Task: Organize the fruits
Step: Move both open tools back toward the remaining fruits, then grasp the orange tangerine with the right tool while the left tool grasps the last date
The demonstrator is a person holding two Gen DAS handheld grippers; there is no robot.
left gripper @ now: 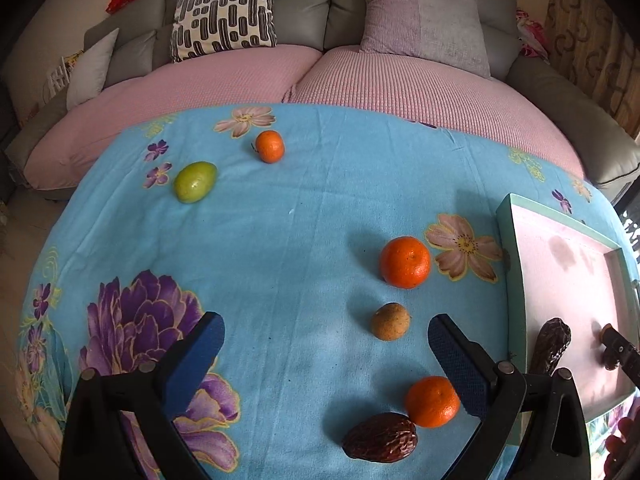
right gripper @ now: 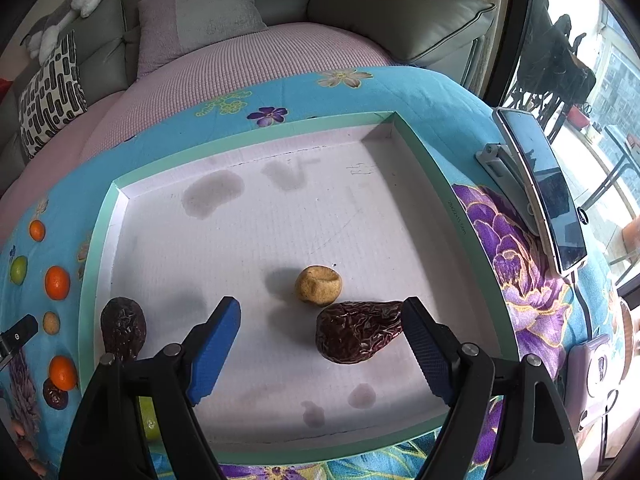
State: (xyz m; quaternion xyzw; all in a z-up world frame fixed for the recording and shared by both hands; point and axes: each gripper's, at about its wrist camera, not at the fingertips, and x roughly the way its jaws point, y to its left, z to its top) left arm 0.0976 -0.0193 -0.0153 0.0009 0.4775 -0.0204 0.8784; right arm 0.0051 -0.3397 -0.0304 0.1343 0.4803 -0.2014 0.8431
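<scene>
My left gripper (left gripper: 325, 344) is open above the blue floral cloth. Near it lie a brown longan (left gripper: 390, 321), a tangerine (left gripper: 405, 262), a second tangerine (left gripper: 432, 401) by the right finger, and a dark red date (left gripper: 380, 437). Farther off lie a green fruit (left gripper: 195, 182) and a small tangerine (left gripper: 270, 146). My right gripper (right gripper: 322, 322) is open over the white tray (right gripper: 424, 152). In the tray lie a date (right gripper: 356, 336) next to my right finger, a longan (right gripper: 319, 285) and another date (right gripper: 123, 328) at the left.
The tray's green rim (left gripper: 510, 264) stands at the right of the left view. A phone on a stand (right gripper: 540, 188) and a small pink device (right gripper: 596, 364) sit right of the tray. A sofa with cushions (left gripper: 224, 12) runs behind the table.
</scene>
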